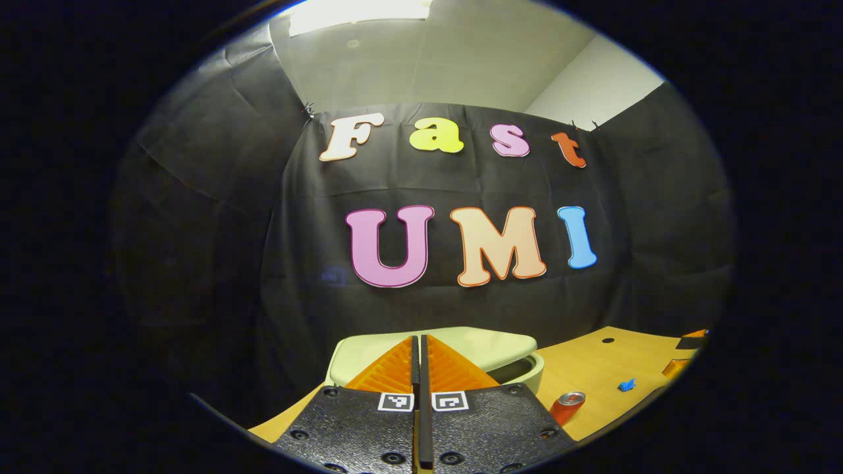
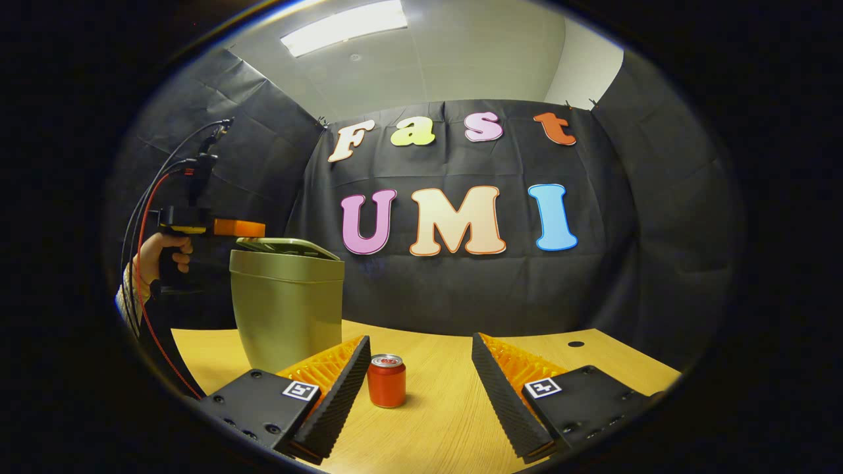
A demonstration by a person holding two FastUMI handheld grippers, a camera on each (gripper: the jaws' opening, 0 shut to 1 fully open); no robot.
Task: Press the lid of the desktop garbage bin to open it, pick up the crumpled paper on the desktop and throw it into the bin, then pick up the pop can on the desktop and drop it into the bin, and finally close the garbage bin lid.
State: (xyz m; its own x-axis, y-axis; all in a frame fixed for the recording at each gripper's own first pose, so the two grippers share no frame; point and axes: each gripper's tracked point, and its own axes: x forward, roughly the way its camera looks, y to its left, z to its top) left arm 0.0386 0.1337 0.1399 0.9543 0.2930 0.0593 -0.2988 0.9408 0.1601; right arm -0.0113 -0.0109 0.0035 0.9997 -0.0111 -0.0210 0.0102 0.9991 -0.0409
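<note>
Just ahead of the left gripper (image 1: 419, 342), and a little below its tips, sits the bin lid (image 1: 461, 347), pale green and lying nearly flat on the garbage bin (image 2: 287, 309). This claw's two fingers are pressed together with nothing between them, which suits pushing: a closed pair makes one blunt point to bear down on the lid. From the right gripper view the same claw hangs level over the bin's top, held by a hand (image 2: 161, 255) with cables trailing from it, its tip at or just above the lid's near edge; whether it touches I cannot tell. The lid looks slightly raised at one side in the left gripper view, where a dark gap shows beneath its right edge, so the pressing step seems to be in hand.

Between the spread fingers of the right gripper (image 2: 421, 368), nearer its left finger, the pop can (image 2: 386, 380) stands upright on the wooden desktop (image 2: 448, 421). This claw is wide open and holds nothing, probably waiting low over the desk for its turn. Well to the right of the left claw lies a small blue scrap (image 1: 626, 384); I cannot make out crumpled paper with any certainty.
</note>
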